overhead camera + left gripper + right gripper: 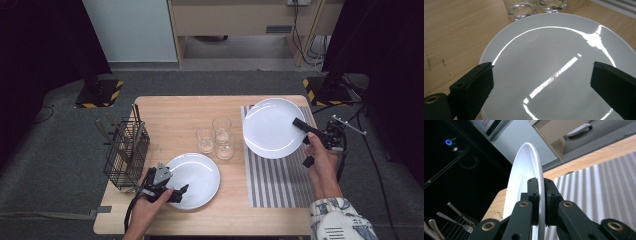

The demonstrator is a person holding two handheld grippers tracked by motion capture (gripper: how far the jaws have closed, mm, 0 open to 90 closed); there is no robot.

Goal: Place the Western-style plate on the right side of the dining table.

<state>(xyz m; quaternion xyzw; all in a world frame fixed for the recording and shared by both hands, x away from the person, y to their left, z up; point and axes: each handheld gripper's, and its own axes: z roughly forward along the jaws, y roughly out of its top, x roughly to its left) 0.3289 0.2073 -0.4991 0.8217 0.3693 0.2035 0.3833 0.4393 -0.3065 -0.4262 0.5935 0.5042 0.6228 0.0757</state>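
Note:
My right gripper [300, 125] is shut on the right rim of a white plate [270, 127], which it holds tilted above the striped placemat [280, 180]. In the right gripper view the jaws [540, 181] clamp the thin rim of that plate [524, 170], seen edge-on. A second white plate [197, 180] lies flat on the table near the front left. My left gripper [175, 187] rests at that plate's left edge, open. Seen from the left gripper view, its jaws [542, 65] stand wide apart over the plate [554, 62] with nothing between them.
Three clear glasses [221, 137] stand together mid-table, just beyond the flat plate; two of them [520, 8] show in the left gripper view. A black wire basket [125, 150] with cutlery stands at the table's left edge. The placemat [604, 182] covers the right side.

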